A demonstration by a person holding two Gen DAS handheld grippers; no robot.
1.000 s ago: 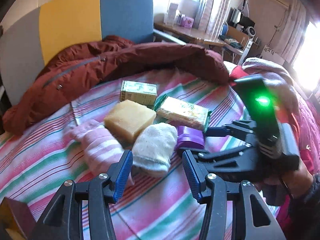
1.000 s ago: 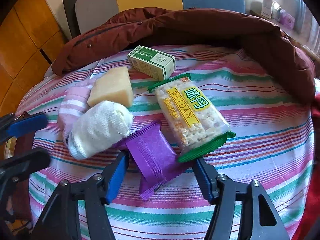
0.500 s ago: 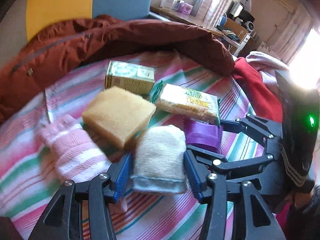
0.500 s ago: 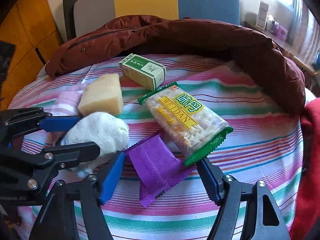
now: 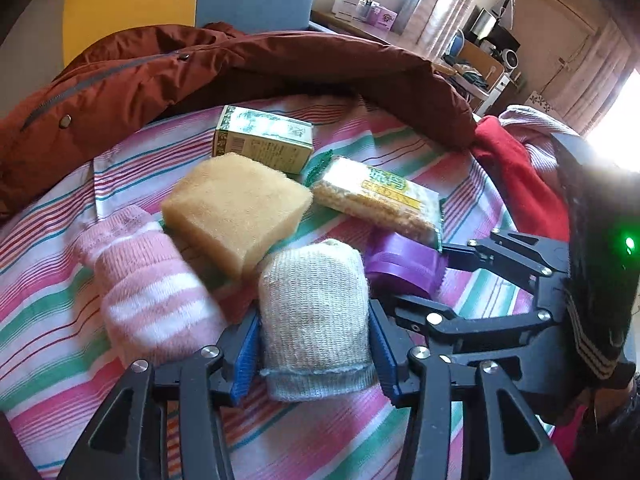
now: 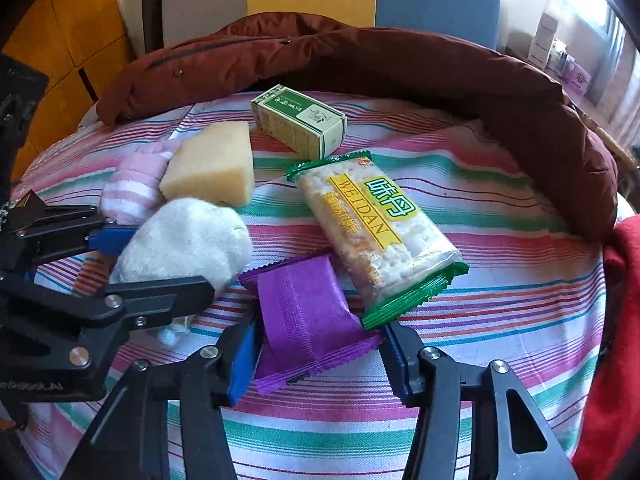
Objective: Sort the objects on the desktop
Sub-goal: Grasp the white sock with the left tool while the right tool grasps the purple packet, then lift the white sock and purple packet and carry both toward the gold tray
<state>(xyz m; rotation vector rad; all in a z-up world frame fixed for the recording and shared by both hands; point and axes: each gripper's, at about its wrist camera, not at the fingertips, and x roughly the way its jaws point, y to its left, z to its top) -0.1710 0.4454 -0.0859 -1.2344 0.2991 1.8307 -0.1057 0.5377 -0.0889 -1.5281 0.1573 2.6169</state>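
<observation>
A rolled white sock lies on the striped cloth. My left gripper is closing on it, and both blue pads touch its sides. Beside it, a purple snack packet sits between the pads of my right gripper, whose jaws are closing and touch the packet's edges. Behind these lie a pink striped sock, a yellow sponge, a green box and a green-edged rice cracker pack. The two grippers stand side by side, almost touching.
A maroon jacket curves around the back of the cloth. A red garment lies at the right edge. The cracker pack's end overlaps the purple packet. A padded headboard and a cluttered desk stand farther back.
My left gripper came down and forward over the white sock and narrowed onto it. The right gripper stayed in place while its jaws narrowed onto the purple packet.
</observation>
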